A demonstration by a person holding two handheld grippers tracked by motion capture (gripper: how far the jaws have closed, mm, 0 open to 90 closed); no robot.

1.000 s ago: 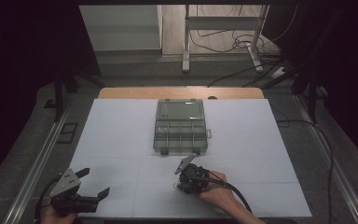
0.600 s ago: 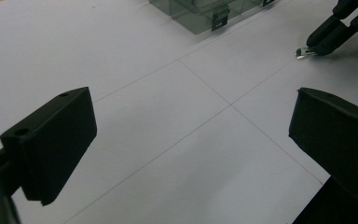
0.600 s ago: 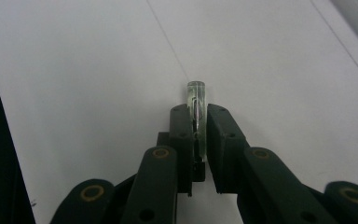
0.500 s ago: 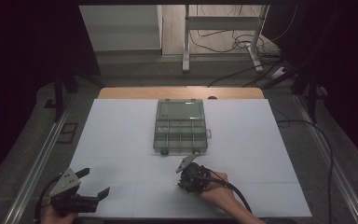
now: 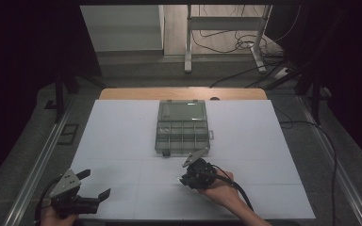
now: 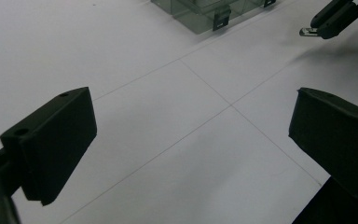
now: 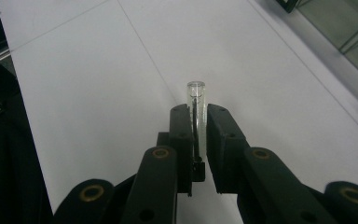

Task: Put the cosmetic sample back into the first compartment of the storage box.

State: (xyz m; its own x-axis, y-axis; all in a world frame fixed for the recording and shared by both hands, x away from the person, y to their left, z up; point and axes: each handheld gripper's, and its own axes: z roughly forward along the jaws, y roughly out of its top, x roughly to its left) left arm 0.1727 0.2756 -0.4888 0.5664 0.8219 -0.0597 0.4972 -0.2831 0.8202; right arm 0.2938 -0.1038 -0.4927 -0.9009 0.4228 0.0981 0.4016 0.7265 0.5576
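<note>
A slim clear glass tube [image 7: 196, 100], round-tipped, stands pinched between your right tongs [image 7: 197, 122], its tip poking just above the matte black pads at frame centre. In the high view those right tongs [image 5: 188, 170] sit low centre, just below the translucent grey compartment box [image 5: 183, 128] on the smooth white counter [image 5: 122, 136]. Your left tongs [image 5: 96, 183], lower left of the frame, gape wide, blocky pads gripping nothing.
</note>
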